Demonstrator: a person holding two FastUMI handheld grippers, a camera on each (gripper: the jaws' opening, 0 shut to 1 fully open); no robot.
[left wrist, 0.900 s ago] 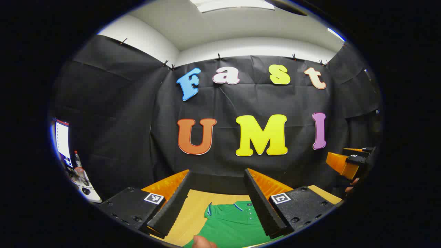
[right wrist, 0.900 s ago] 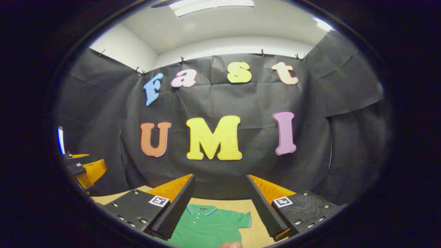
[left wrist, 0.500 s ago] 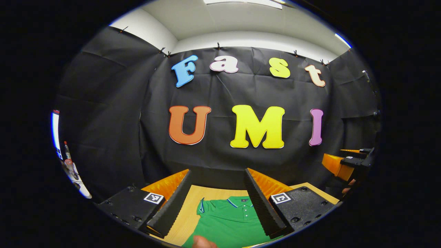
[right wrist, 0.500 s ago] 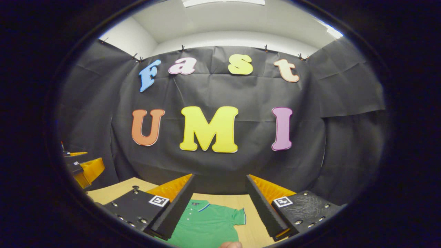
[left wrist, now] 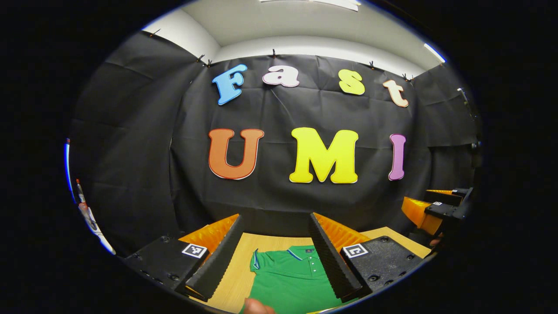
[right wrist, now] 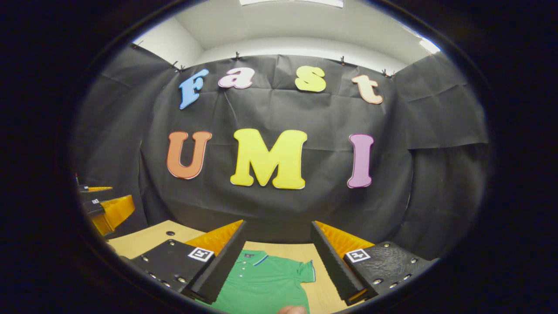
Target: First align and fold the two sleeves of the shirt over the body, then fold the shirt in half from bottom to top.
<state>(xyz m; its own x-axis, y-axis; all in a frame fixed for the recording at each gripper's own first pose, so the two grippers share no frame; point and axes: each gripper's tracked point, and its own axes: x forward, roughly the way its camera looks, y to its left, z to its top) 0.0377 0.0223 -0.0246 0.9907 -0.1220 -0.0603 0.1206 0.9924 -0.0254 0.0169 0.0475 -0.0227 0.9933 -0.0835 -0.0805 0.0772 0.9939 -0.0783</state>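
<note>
A green polo shirt (left wrist: pixel 290 279) lies flat on the wooden table (left wrist: pixel 237 272), collar toward the booth wall. In the left gripper view it lies below and between the fingers of my left gripper (left wrist: pixel 275 220), which stands open above it with nothing held. One short sleeve (left wrist: pixel 255 261) spreads out to the left. In the right gripper view the green polo shirt (right wrist: pixel 261 285) lies under my right gripper (right wrist: pixel 278 226), also open and high above the table, and its other sleeve (right wrist: pixel 306 271) points right. Each view also shows the other gripper off to the side, the right gripper (left wrist: pixel 431 211) and the left gripper (right wrist: pixel 104 209).
The wooden table (right wrist: pixel 146 237) runs to the black cloth wall behind the shirt. A fingertip (left wrist: pixel 257 306) shows at the bottom edge of the left gripper view. At its far left edge a bottle (left wrist: pixel 80 192) stands on a white surface.
Both views have tilted down a little, so more of the table and shirt shows. The left gripper view has also turned slightly right. Both grippers stay open.
</note>
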